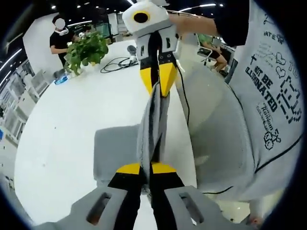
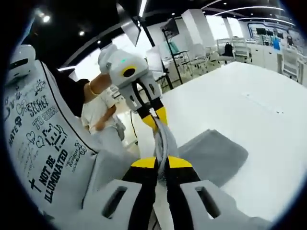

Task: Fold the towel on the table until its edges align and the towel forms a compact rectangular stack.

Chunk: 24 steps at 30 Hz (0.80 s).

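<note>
A grey towel (image 1: 152, 125) is stretched taut between my two grippers above the white table (image 1: 62, 139), while its lower part (image 1: 115, 153) rests flat on the table. My left gripper (image 1: 146, 168) is shut on the near end of the towel edge. Facing it, my right gripper (image 1: 159, 79) with yellow tips is shut on the far end. In the right gripper view, my right gripper (image 2: 161, 163) pinches the towel (image 2: 216, 153), and the left gripper (image 2: 156, 117) holds the other end beyond it.
A potted green plant (image 1: 86, 50) and a coiled black cable (image 1: 117, 62) sit at the table's far side. A person in a printed white shirt (image 1: 268, 100) stands close on the right. Another person (image 1: 60, 38) stands beyond the plant. Office chairs (image 2: 230, 48) stand in the background.
</note>
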Motion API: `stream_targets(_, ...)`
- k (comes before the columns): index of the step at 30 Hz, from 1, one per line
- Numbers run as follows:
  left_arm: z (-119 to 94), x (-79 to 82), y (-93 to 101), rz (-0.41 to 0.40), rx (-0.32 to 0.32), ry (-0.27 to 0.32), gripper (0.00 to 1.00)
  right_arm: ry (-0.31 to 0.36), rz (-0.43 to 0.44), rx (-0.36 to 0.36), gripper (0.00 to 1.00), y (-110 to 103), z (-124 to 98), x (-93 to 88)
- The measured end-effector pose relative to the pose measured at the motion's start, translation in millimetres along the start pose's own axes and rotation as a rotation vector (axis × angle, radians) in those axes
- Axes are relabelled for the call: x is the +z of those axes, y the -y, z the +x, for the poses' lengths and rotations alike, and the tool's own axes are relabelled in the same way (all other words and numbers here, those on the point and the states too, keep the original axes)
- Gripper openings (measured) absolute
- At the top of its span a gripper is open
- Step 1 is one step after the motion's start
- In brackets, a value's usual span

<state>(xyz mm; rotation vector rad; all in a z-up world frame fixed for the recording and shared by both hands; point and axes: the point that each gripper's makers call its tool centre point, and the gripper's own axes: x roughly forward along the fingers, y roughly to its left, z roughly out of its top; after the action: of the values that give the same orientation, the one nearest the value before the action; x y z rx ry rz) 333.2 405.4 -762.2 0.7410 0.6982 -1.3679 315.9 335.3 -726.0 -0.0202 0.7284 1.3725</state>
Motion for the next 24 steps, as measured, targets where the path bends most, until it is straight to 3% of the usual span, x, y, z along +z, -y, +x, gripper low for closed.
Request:
stream_targets(4, 8.2, -4.9, -18.1, -0.002, 0.007, 0.003, 0.05, 0.046, 0.049, -0.025, 0.04, 19.5, 2.8, 4.7)
stream_targets(7, 16.3, -8.9, -32.1, -0.007, 0.026, -0.004, 0.05, 0.101, 0.142, -0.048, 0.04, 37.0, 8.0, 6.0)
stream_targets(14, 33.8, -15.7, -51.5, -0.03, 0.028, -0.023, 0.05, 0.155, 0.198, -0.097, 0.04, 68.5, 11.8, 3.9)
stream_targets(24, 66.9, -38.0, -75.3, -0.115, 0.026, -0.047, 0.05, 0.164, 0.314, -0.136, 0.04, 120.7, 30.0, -7.5)
